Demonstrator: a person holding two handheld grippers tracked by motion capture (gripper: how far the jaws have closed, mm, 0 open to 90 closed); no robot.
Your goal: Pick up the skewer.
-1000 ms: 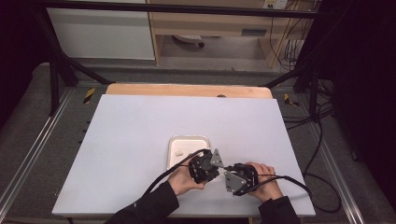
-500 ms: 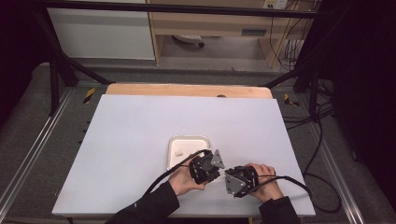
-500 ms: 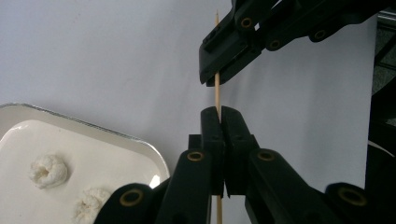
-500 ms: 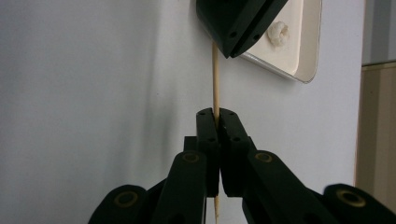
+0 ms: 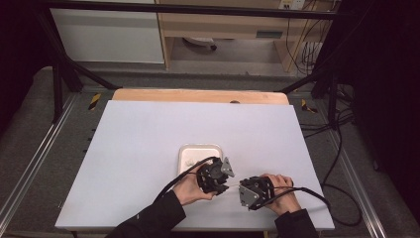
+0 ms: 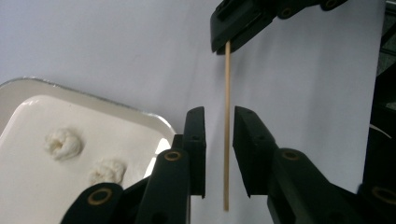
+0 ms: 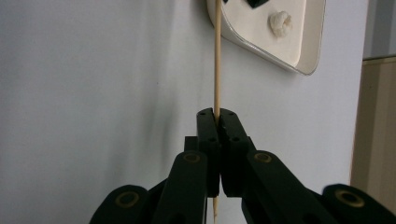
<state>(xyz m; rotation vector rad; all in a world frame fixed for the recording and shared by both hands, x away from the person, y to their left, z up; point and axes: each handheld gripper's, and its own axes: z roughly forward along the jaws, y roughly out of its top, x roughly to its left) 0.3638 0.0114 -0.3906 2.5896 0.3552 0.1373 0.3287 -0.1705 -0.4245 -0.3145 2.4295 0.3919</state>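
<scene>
— Wooden, thin and straight: that is the skewer (image 6: 227, 116). Which way does it run?

— In the high view its long axis lies nearly level above the white tabletop (image 5: 148, 144), running between the two hands, one end toward each hand-held gripper. It sits just in front of the white tray (image 5: 187, 151), toward the person.

— Who has hold of it?

— The right hand-held gripper (image 7: 216, 114) is clamped on it; in the right gripper view its jaws press together with the stick pinched between them, the free length pointing straight away toward the tray's corner.

— And the left hand-held gripper (image 6: 219, 123)?

— Its jaws have just been opening. In the left gripper view the skewer passes through the gap between them, touching neither pad, its near end hanging free below the jaw tips and its far end in the other gripper's jaws.

— Anything in the tray?

— Two small white lumps (image 6: 63, 142), beside each other, well apart from the stick.
</scene>
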